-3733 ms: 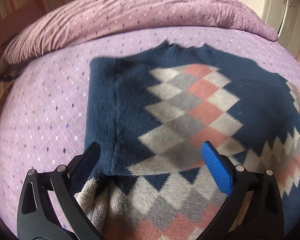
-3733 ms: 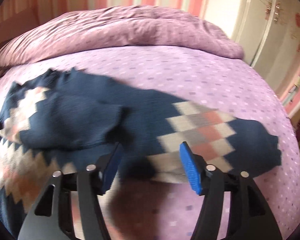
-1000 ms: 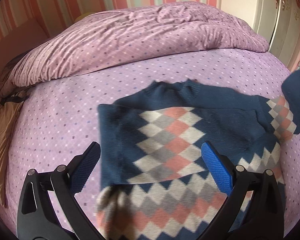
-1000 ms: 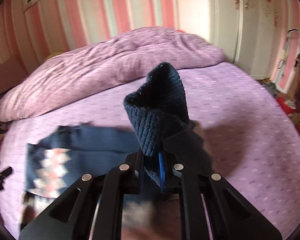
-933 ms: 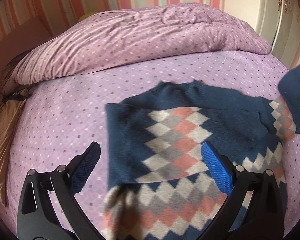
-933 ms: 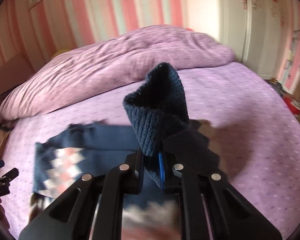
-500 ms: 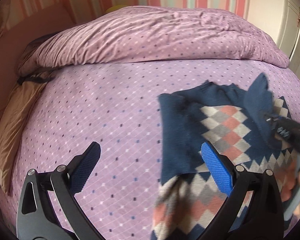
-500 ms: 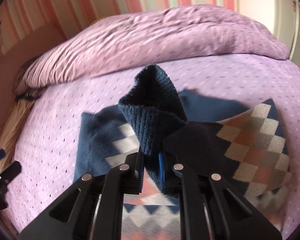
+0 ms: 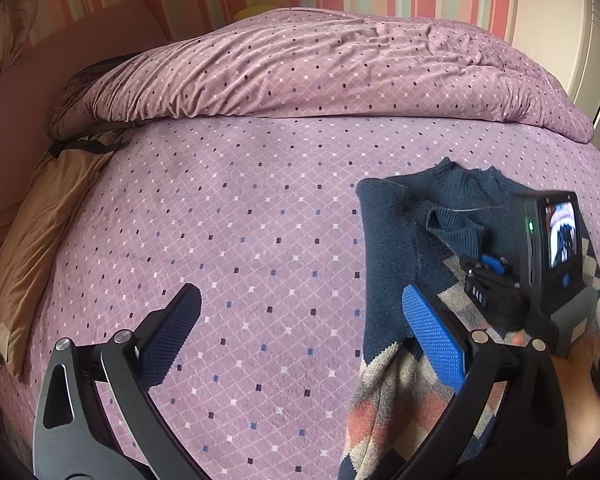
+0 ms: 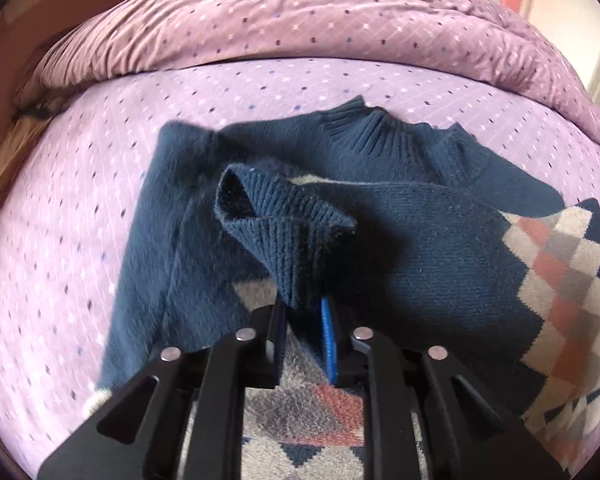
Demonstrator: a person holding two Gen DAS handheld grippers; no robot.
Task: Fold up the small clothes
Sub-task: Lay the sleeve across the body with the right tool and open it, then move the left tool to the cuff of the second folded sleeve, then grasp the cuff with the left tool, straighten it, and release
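Observation:
A navy sweater with pink, grey and cream diamonds lies flat on the purple bed sheet. Its right sleeve is folded across the chest, and the ribbed cuff rests on the body. My right gripper hovers low over it with its jaws opening. The cuff's end is still between the pads, which stand slightly apart. In the left wrist view the right gripper is seen over the sweater. My left gripper is open over bare sheet, beside the sweater's left edge, with nothing between its fingers.
A rolled purple duvet lies across the back of the bed. A brown pillow sits at the left edge. A person's hand holds the right gripper at lower right. Striped wall behind, white cupboard at the right.
My right gripper carried the sleeve cuff leftward and down onto the sweater's chest, and its jaws have parted a little. My left gripper slid left off the sweater onto bare sheet.

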